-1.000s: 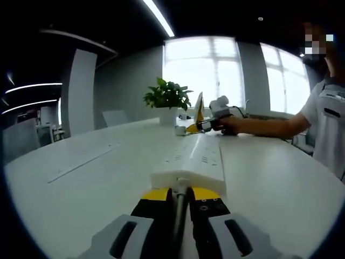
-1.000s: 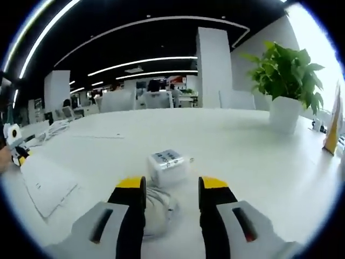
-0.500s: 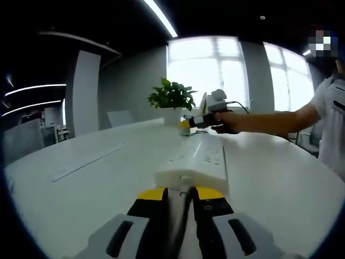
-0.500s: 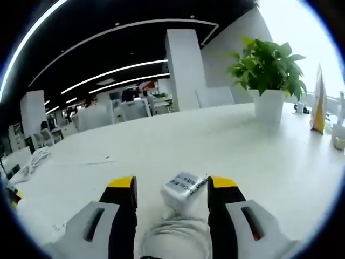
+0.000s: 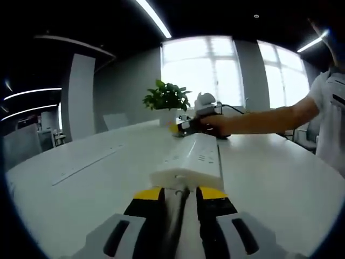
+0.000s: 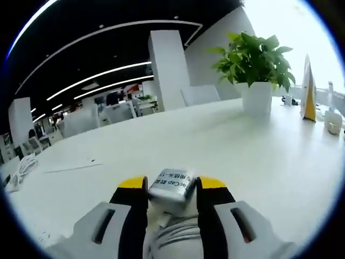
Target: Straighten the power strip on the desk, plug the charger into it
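Bright windows (image 5: 213,70) stand at the far side of a dim open office, with long strip lights (image 6: 97,75) running across the dark ceiling and white pillars (image 6: 168,67) behind. A broad white desk (image 5: 280,178) takes up most of both views.

On the desk a potted plant (image 6: 252,59) in a white pot stands toward the window end, and just past it in the right gripper view a yellow-and-white upright card (image 6: 308,89) is near a small white cup (image 6: 333,120). A loose white cable (image 6: 21,170) lies coiled far off at the desk's other edge.

The power strip (image 5: 191,162), long and white, lies flat on the desk running straight away from the left gripper (image 5: 179,195), whose yellow-tipped jaws are drawn narrow around its near end, where the cord comes out between them. At the strip's far end a person's arm (image 5: 269,120) in a white sleeve reaches in, and the hand holds the right gripper (image 6: 171,186) just above or at that end; I cannot tell whether it touches.

In the right gripper view, the charger (image 6: 173,184), a small white block with a printed label facing up, sits pinched between the yellow-tipped jaws, its white cord (image 6: 175,234) bunched below between the gripper's arms.
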